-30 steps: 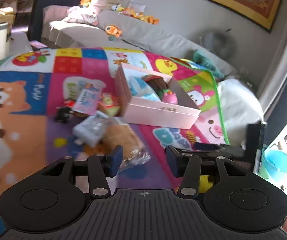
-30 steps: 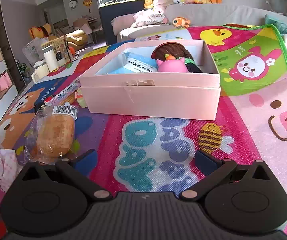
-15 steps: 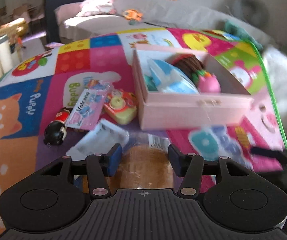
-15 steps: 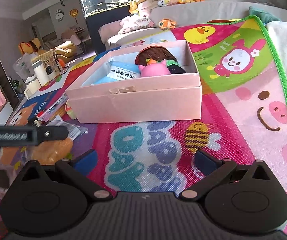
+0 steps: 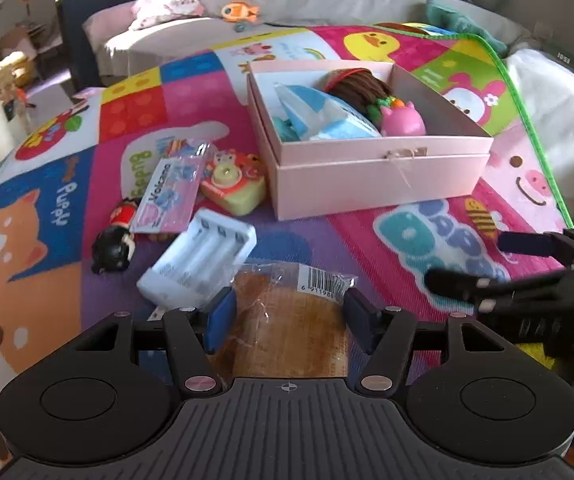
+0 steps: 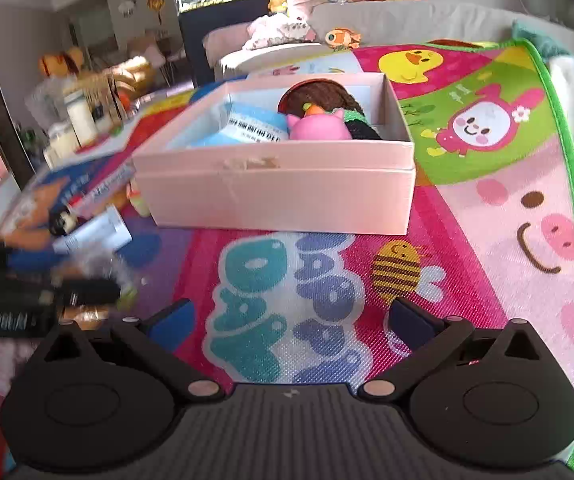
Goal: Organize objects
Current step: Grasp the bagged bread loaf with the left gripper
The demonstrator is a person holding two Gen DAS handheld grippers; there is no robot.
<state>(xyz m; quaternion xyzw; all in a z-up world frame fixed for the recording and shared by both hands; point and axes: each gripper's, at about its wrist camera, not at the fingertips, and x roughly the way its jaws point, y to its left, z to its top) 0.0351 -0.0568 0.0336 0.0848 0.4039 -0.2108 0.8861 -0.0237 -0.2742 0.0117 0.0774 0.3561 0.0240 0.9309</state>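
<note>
Now the left gripper (image 5: 287,312) has come forward over the bread (image 5: 287,332) on the mat (image 5: 407,240); its jaws have just been opening and straddle the bag, not yet pressing. The right gripper (image 6: 289,322) hangs released, before the box (image 6: 279,184). Next step, likely: close on the bread.

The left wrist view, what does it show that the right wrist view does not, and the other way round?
Only the left wrist view shows clearly the wrapped bread between the left gripper fingers, jaws just opening, and the toy camera. Only the right wrist view shows the open right gripper above bare mat. Both show the pink box.
</note>
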